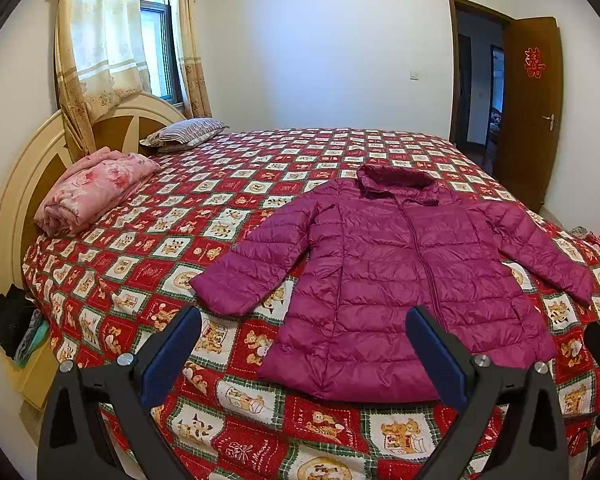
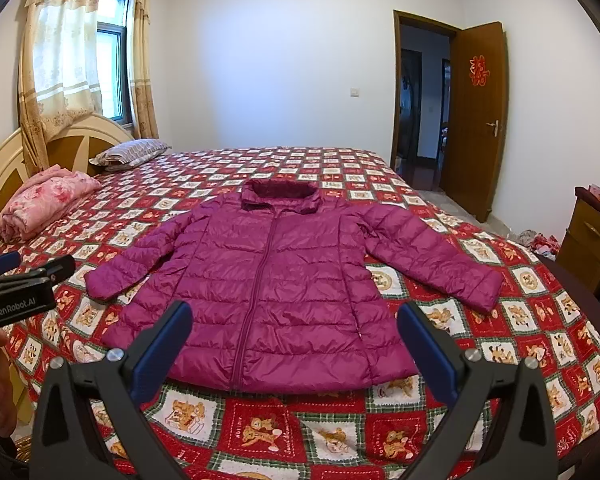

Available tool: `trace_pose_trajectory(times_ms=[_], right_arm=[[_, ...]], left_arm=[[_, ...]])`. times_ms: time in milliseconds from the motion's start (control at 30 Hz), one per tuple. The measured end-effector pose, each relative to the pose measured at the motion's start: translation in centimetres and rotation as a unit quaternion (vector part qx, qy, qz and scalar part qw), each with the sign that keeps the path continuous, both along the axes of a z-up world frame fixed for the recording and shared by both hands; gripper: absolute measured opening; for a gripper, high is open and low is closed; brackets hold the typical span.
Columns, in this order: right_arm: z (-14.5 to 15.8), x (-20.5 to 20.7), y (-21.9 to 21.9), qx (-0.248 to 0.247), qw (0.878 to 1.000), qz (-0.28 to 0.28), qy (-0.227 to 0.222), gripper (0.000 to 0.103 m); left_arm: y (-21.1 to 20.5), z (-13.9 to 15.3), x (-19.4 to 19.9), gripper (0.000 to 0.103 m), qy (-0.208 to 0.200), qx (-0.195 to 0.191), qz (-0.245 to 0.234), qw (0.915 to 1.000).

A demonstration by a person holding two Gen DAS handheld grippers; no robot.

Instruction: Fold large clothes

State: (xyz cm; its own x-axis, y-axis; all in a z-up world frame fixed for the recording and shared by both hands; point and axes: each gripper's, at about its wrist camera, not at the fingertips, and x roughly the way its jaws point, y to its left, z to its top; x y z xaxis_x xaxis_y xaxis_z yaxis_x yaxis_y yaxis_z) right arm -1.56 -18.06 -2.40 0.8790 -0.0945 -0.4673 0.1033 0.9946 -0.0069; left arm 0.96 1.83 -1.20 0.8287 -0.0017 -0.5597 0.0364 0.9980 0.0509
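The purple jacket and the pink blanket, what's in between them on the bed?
Only the red bear-print bedspread. In the left wrist view, nothing else lies between the purple jacket and the folded pink blanket; the right wrist view agrees.

- My left gripper (image 1: pixel 304 340): jaws spread wide, blue pads (image 1: pixel 172 356) facing each other, nothing between them.
- My right gripper (image 2: pixel 294 336): same wide spread, nothing held.
- Both hover level, pointing forward, side by side, left one visible at the right view's left edge.
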Motion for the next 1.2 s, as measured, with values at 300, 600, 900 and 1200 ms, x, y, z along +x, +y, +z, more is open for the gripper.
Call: trace_pose_trajectory(times_ms=[300, 600, 900, 1200], right_arm=[[-0.3, -0.1, 0.1, 0.003, 1.0, -0.001, 0.003, 0.103], [-1.8, 2.1, -3.8, 0.033, 0.999, -0.021, 0.023, 0.103], [-6.3, 5.4, -20.9, 0.156, 0.966, -0.197, 0.062, 0.101], [-10.3, 10.1, -30.9, 0.192, 0.937, -0.269, 0.117, 0.078]], left_arm=[[0.2, -0.1, -0.1, 0.102, 0.001, 0.0, 0.001, 1.0], [0.1, -1.8, 1.5, 0.102, 0.029, 0.014, -0.036, 0.9988], [-1.0, -4.8, 9.5, 0.102, 0.077, 0.021, -0.026, 0.9965], [-2.5, -8.5, 19.4, 0.102, 0.099, 0.06, 0.007, 0.9932]])
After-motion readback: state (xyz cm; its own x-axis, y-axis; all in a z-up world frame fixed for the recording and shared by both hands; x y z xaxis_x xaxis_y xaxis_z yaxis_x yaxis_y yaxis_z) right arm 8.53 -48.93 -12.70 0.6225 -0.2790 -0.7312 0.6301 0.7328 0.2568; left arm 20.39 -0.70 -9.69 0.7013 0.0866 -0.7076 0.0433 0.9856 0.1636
